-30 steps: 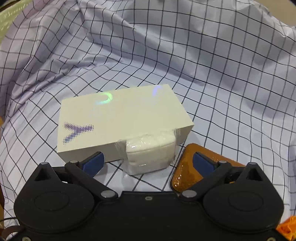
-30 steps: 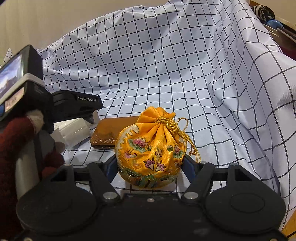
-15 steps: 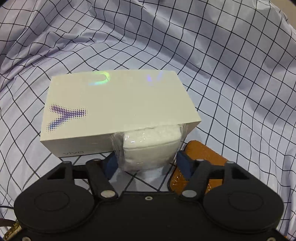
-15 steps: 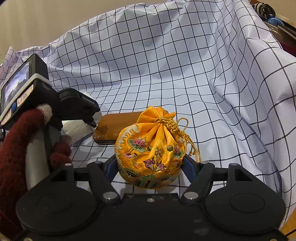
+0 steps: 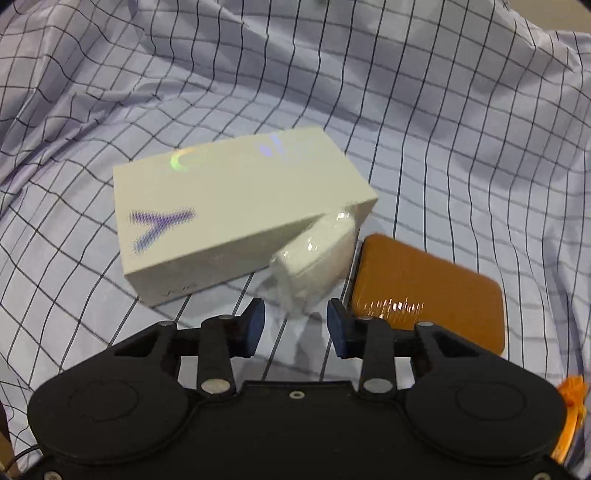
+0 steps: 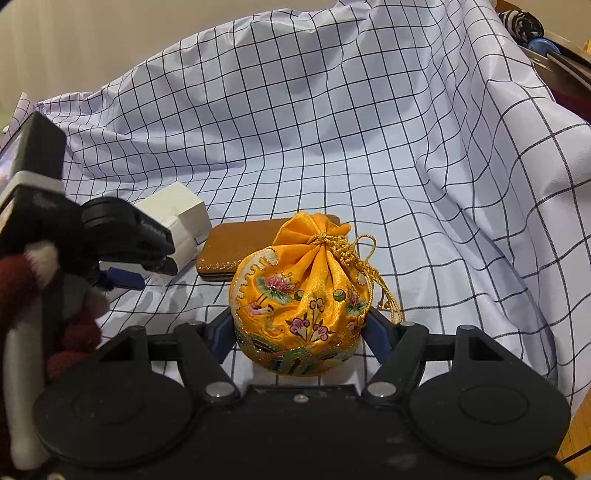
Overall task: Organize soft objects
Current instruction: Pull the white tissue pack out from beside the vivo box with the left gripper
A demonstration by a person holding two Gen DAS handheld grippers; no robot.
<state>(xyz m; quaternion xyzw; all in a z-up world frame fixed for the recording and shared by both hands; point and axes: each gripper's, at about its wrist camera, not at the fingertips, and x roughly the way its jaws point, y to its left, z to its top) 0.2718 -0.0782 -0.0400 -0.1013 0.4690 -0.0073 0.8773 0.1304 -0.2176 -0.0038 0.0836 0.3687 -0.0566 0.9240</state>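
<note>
A white soft pack [image 5: 314, 254] in clear wrap leans tilted against a white box [image 5: 229, 214] with a purple Y mark. My left gripper [image 5: 295, 325] is shut on the pack's near end, with its blue pads on either side of the wrap. A flat brown wallet [image 5: 428, 291] lies just right of the pack. In the right wrist view, my right gripper [image 6: 299, 332] is shut on a yellow embroidered drawstring pouch [image 6: 299, 295], pads pressing both of its sides. Behind the pouch lie the wallet [image 6: 240, 243] and the box [image 6: 177, 214]. At the left is my left gripper [image 6: 125, 277].
Everything rests on a white cloth with a dark grid [image 5: 443, 129], rumpled and rising steeply at the back and right [image 6: 480, 166]. A hand in dark red knit [image 6: 22, 280] holds the left gripper. A container with dark items [image 6: 532, 26] shows at the far right top.
The left jaws have closed from wide open onto the white pack, which now tilts against the box. The left view has swung, showing more of the wallet. The right gripper and pouch are unchanged.
</note>
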